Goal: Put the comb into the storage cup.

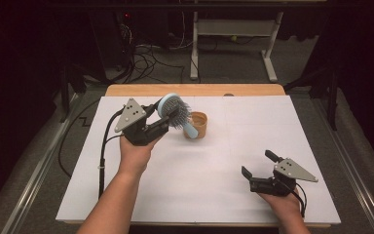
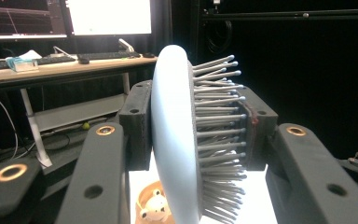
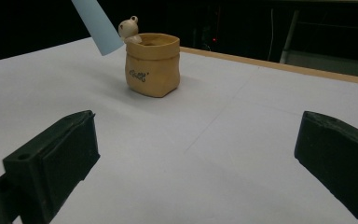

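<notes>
In the right tool view, a small bear figure (image 3: 129, 29) on the pot (image 3: 152, 64); left tool (image 1: 163, 117) clenched on hairbrush (image 1: 174, 110), right tool (image 1: 259, 166) released.

A lab recording bench

Black curtains close in a white-covered table (image 1: 224, 195); cables (image 1: 146, 61) sprawl over grey carpet behind it, and a desk (image 2: 65, 70) carries lit monitors (image 2: 107, 16) and a keyboard (image 2: 107, 55)

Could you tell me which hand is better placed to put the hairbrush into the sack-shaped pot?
The left. Its gripper is shut on the hairbrush, whose handle already hangs just beside the pot. The right gripper rests open on the table, well away from the pot.
</notes>
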Demonstrator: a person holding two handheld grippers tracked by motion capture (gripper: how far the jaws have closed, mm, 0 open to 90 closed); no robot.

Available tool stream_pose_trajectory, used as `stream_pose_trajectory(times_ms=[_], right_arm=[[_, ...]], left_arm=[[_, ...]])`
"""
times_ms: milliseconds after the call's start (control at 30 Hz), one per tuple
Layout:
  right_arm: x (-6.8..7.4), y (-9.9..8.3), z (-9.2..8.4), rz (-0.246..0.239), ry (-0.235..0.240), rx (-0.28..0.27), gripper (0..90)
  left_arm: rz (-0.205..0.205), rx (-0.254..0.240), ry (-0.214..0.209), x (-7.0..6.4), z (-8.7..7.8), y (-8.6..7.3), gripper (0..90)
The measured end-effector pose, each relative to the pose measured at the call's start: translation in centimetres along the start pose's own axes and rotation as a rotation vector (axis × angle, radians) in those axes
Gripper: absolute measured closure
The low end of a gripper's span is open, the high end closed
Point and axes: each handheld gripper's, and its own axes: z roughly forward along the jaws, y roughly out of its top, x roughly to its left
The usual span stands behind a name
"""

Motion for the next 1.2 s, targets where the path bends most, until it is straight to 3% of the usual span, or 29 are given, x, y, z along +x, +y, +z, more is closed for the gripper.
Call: stream_pose_trajectory(times_ms=[1200], right_arm=[[-0.2, 0.1, -0.2, 0.008, -0.005, -0.011, 0.1]], left_arm=[[0.029, 0.003, 0.018, 0.9, 3.9, 2.8, 55.7]])
